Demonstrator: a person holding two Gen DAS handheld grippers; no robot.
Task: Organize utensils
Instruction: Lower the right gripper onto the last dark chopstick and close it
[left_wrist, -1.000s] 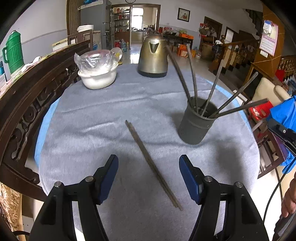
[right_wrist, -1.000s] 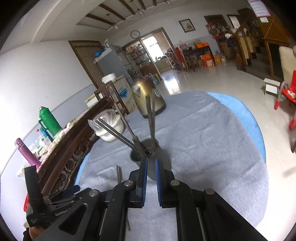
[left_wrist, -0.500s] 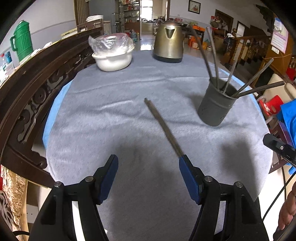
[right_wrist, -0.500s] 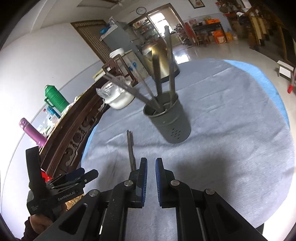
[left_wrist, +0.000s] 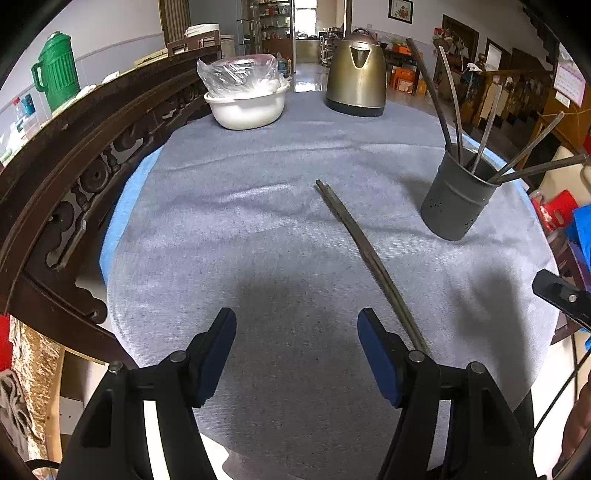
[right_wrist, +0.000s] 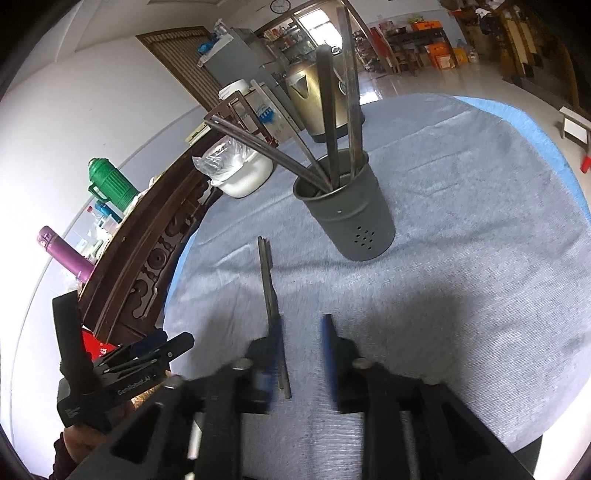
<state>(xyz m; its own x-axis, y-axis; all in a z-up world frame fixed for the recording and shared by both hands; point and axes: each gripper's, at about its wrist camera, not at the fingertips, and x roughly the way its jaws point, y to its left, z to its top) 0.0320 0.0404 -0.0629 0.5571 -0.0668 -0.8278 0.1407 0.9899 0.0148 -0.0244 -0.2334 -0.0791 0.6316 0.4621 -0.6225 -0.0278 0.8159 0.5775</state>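
A pair of dark chopsticks (left_wrist: 364, 251) lies on the grey tablecloth, also in the right wrist view (right_wrist: 270, 291). A dark grey holder (left_wrist: 453, 199) with several chopsticks standing in it is on the right; in the right wrist view the holder (right_wrist: 347, 214) is straight ahead. My left gripper (left_wrist: 296, 341) is open and empty, with the chopsticks' near end beside its right finger. My right gripper (right_wrist: 301, 345) is open, low over the cloth, with the chopsticks' near end by its left finger.
A brass kettle (left_wrist: 356, 83) and a white bowl covered with plastic (left_wrist: 245, 103) stand at the table's far side. A carved wooden chair back (left_wrist: 74, 166) runs along the left edge. A green thermos (left_wrist: 57, 72) stands beyond it.
My left gripper has drawn back and left, so the chopsticks now lie toward its right finger. My right gripper has opened and dropped toward the chopsticks' near end.
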